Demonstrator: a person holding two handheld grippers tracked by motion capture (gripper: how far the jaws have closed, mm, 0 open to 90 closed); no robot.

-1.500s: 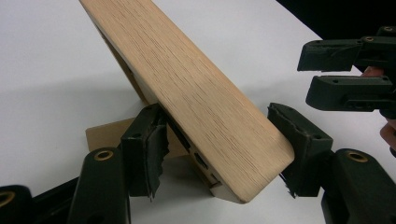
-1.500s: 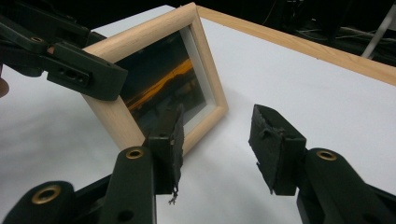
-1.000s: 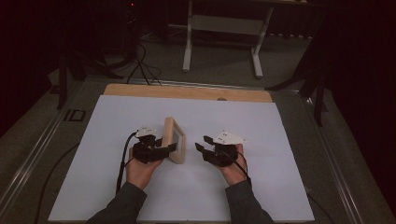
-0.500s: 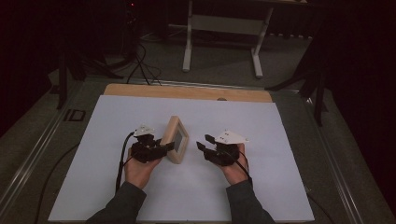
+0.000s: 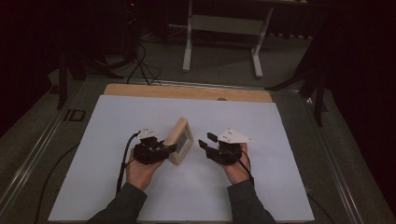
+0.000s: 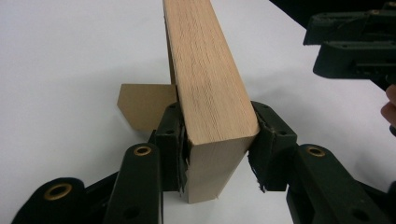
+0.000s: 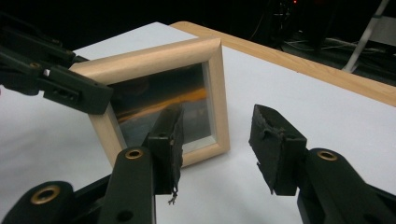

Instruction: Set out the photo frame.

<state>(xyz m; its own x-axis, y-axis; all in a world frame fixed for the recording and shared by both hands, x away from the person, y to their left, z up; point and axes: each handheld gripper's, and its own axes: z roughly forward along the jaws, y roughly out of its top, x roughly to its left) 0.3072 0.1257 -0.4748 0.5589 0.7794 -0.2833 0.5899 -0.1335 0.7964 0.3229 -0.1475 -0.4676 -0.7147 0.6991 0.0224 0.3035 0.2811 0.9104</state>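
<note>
A light wooden picture frame point(image 5: 181, 140) stands upright on its edge near the middle of the white table cover point(image 5: 112, 121). My left gripper point(image 5: 169, 149) is shut on the frame's near side rail point(image 6: 212, 112), one pad on each face. A cardboard stand flap point(image 6: 140, 105) sticks out behind the frame. The glass front point(image 7: 163, 105) faces my right gripper point(image 7: 217, 144), which is open a short way off, with nothing between its fingers. In the high view the right gripper point(image 5: 205, 142) sits just right of the frame, apart from it.
The white cover lies over a wooden tabletop whose far edge point(image 5: 187, 91) shows bare. Beyond it are a white metal stand point(image 5: 222, 28) and cables point(image 5: 140, 60) on the dark floor. A metal rail point(image 5: 42, 140) runs along the table's left side.
The left gripper has shifted the frame slightly, and the right gripper has drifted a little; both hands stay nearly in place.
</note>
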